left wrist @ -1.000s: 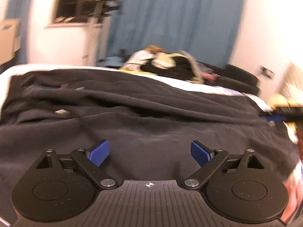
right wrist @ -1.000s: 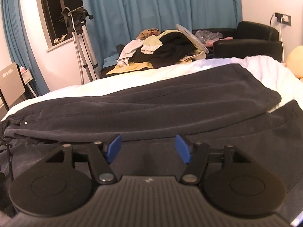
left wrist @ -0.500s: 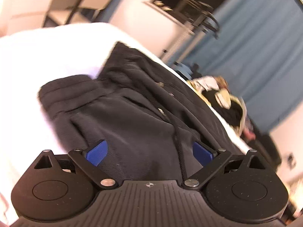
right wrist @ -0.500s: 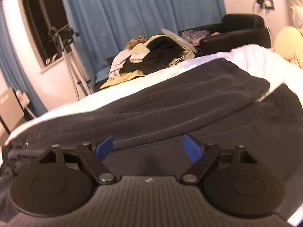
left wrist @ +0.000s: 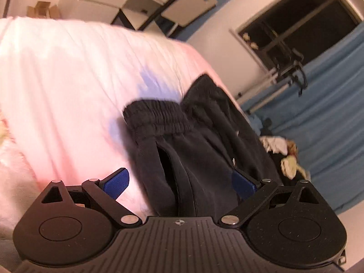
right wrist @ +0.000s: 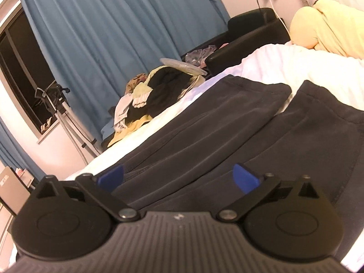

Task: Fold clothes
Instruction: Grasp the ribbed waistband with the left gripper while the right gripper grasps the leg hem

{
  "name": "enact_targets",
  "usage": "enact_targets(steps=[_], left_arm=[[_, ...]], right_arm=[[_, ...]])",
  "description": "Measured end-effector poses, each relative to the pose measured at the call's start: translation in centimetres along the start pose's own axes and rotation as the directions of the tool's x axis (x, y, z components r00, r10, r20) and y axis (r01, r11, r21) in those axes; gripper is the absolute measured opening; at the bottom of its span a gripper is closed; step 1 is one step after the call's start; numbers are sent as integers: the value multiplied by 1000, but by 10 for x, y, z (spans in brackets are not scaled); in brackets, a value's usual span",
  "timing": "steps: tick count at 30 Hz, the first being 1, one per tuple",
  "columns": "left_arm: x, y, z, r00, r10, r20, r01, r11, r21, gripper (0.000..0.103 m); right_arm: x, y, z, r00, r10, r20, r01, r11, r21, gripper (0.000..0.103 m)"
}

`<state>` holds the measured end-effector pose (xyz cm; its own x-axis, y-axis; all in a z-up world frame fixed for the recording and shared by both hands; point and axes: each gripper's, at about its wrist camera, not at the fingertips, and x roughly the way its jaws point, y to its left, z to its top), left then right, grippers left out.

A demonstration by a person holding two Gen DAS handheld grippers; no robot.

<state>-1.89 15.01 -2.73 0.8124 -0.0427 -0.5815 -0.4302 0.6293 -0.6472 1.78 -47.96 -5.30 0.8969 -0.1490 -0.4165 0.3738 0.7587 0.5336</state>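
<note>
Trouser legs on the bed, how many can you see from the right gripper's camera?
2: one trouser leg lies nearer the curtain, the other trouser leg lies beside it toward the yellow pillow. Their hems show; the waistband is hidden.

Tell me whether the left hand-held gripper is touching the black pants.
Cannot tell. In the left wrist view the hand-held gripper is open over the black pants, but any gap is hidden.

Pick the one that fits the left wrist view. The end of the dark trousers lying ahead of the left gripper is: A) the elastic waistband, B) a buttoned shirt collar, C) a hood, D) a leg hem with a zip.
A: the gathered, ribbed elastic waistband of the dark trousers lies on the white bedding, ahead of the left gripper, whose fingers are spread apart.
</note>
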Motion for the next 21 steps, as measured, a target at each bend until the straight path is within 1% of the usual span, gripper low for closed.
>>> enact_targets(steps=[2, 4, 5, 7, 8, 9, 11, 13, 14, 15, 16, 17, 18, 19, 21], left_arm=[[17, 3, 0, 999, -15, -51, 13, 999, -42, 98], [33, 10, 0, 995, -27, -96, 17, 994, -107, 96], [37, 11, 1, 994, -48, -93, 36, 991, -128, 95], [44, 14, 3, 992, -87, -87, 72, 984, -165, 83], [46, 12, 3, 992, -93, -79, 80, 983, -163, 78], [49, 11, 2, 992, -102, -72, 89, 982, -164, 70], [54, 8, 3, 992, -110, -69, 98, 982, -161, 65], [61, 7, 4, 991, -113, -72, 99, 979, -176, 52], [63, 6, 5, 991, -115, -68, 101, 978, -183, 47], [64, 5, 5, 992, -110, -61, 97, 979, -180, 39], [64, 3, 4, 993, -105, -58, 93, 981, -172, 30], [63, 2, 4, 994, -99, -54, 89, 982, -164, 25], [63, 1, 4, 994, -95, -51, 86, 984, -157, 18], [61, 0, 4, 994, -102, -44, 94, 984, -154, 15], [56, -1, 4, 992, -123, -33, 117, 982, -149, 14]], right_arm=[[-3, -4, 3, 1000, -14, 17, 13, 1000, 25, 103], [-10, -11, 6, 995, -82, 58, 78, 995, 61, 103], [-13, -15, 7, 990, -117, 78, 110, 991, 80, 103], [-22, -29, 9, 967, -225, 122, 204, 965, 163, 103], [-26, -38, 9, 951, -280, 132, 248, 945, 214, 103], [-31, -48, 9, 930, -339, 142, 294, 918, 267, 103], [-40, -68, 7, 885, -442, 148, 366, 855, 368, 103], [-48, -90, 3, 844, -520, 136, 411, 788, 458, 103], [-53, -100, 1, 821, -556, 127, 431, 750, 502, 103], [-57, -111, -2, 798, -592, 115, 448, 710, 544, 103], [-59, -117, -5, 801, -588, 110, 436, 699, 566, 103], [-60, -124, -8, 806, -582, 105, 422, 690, 588, 103], [-62, -130, -11, 811, -576, 100, 409, 680, 609, 103], [-64, -137, -13, 816, -570, 95, 395, 670, 629, 103], [-67, -149, -19, 826, -558, 86, 367, 647, 669, 102]])
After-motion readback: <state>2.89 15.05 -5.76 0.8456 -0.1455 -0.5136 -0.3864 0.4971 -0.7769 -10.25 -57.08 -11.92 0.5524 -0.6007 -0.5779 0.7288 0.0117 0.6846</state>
